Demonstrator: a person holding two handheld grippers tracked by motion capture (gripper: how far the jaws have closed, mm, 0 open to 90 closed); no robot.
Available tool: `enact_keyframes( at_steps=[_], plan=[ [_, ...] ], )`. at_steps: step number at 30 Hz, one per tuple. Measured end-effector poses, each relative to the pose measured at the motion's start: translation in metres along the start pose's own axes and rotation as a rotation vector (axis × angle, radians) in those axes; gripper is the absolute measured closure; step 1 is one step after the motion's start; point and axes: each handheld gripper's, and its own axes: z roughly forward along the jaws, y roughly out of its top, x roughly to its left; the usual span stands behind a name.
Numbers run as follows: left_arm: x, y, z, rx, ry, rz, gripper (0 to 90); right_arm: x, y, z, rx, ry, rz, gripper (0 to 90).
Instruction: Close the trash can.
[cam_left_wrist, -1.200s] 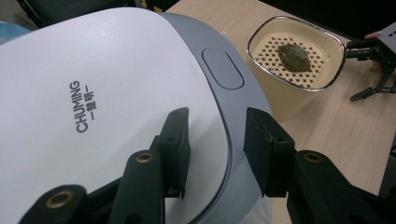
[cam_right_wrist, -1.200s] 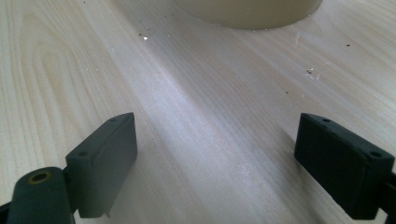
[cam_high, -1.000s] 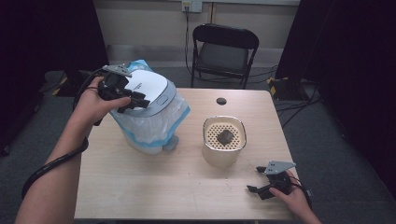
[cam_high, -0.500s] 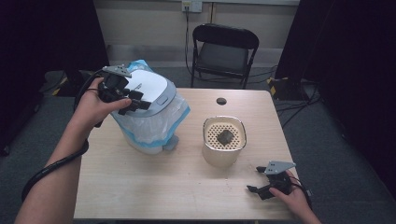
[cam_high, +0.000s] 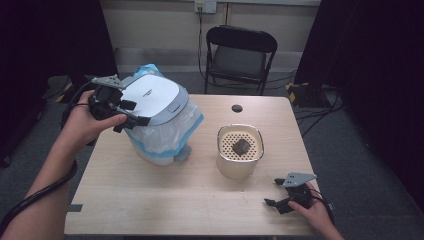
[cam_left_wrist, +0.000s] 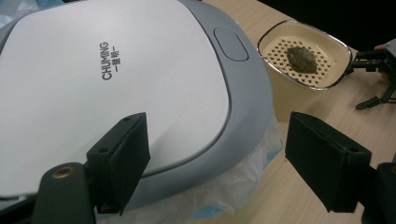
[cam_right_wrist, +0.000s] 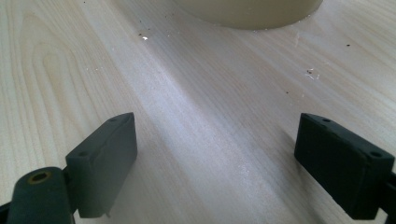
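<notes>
Left gripper (cam_high: 131, 112) jaws newly off lid (cam_high: 150, 95)

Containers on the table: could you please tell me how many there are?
2: the lidded bin with a plastic liner, at the table's left, and the cream strainer bowl toward the right. Nothing looks hidden.

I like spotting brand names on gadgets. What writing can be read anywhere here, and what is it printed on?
"CHUMING": grey letters on the white lid of the bin.
Under it a short line of smaller characters, too small to read.
In the high view the same print is only a grey smudge.
No writing can be made out on the cream bowl or the table.
</notes>
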Motion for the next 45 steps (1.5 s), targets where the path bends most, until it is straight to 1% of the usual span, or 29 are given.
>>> enact_keyframes(
  at_steps=[2,3,4,9,12,19,23,26,31,32,33,35,36,38,39,42,45],
  plan=[
    [-0.001,-0.003,-0.005,-0.016,-0.001,-0.010,21.1,0.000,0.000,0.000,0.000,0.000,0.000,12.6],
    [-0.001,-0.006,-0.007,-0.016,-0.005,-0.011,20.4,0.000,0.000,0.000,0.000,0.000,0.000,12.6],
    [-0.001,-0.008,-0.010,-0.011,0.002,-0.008,19.7,0.000,0.000,0.000,0.000,0.000,0.000,12.6],
    [-0.002,-0.020,-0.021,-0.033,-0.007,-0.028,19.4,0.000,0.000,0.000,-0.001,-0.002,0.000,12.6],
    [-0.002,-0.029,-0.027,-0.031,0.001,-0.027,19.4,0.000,0.000,0.000,-0.001,-0.002,0.000,12.6],
    [-0.004,-0.049,-0.032,-0.026,0.001,-0.027,18.4,0.000,0.000,0.000,-0.001,-0.002,0.000,12.6],
    [-0.005,-0.060,-0.035,-0.042,0.002,-0.036,18.0,0.000,0.000,0.000,-0.001,-0.002,0.000,12.6],
    [-0.005,-0.068,-0.036,-0.048,0.001,-0.032,17.7,0.000,0.000,0.000,-0.002,-0.002,0.000,12.6],
    [-0.007,-0.081,-0.034,-0.048,0.005,-0.049,17.1,0.000,0.000,0.000,0.000,-0.001,0.001,12.6],
    [-0.006,-0.084,-0.033,-0.045,0.008,-0.042,17.1,0.000,0.000,0.000,0.000,-0.001,0.002,12.6],
    [-0.007,-0.087,-0.032,-0.049,0.002,-0.047,17.0,0.000,0.000,0.000,0.000,0.000,0.000,12.6],
    [-0.007,-0.091,-0.031,-0.050,0.004,-0.046,17.0,0.000,0.000,0.000,0.001,0.000,0.000,12.6],
    [-0.008,-0.093,-0.030,-0.056,0.001,-0.055,17.0,0.000,0.000,0.000,0.000,0.000,0.000,12.6],
    [-0.007,-0.098,-0.028,-0.055,0.001,-0.052,17.0,0.000,0.000,0.000,0.001,0.000,0.000,12.6],
    [-0.008,-0.100,-0.027,-0.062,-0.001,-0.063,17.0,0.000,0.000,0.000,0.001,0.000,0.000,12.6],
    [-0.009,-0.107,-0.023,-0.057,-0.004,-0.063,17.0,0.000,0.000,0.000,0.000,0.000,0.000,12.6],
    [-0.011,-0.116,-0.016,-0.067,-0.011,-0.064,16.9,0.000,0.000,0.000,0.000,0.000,0.000,12.7]
  ],
)
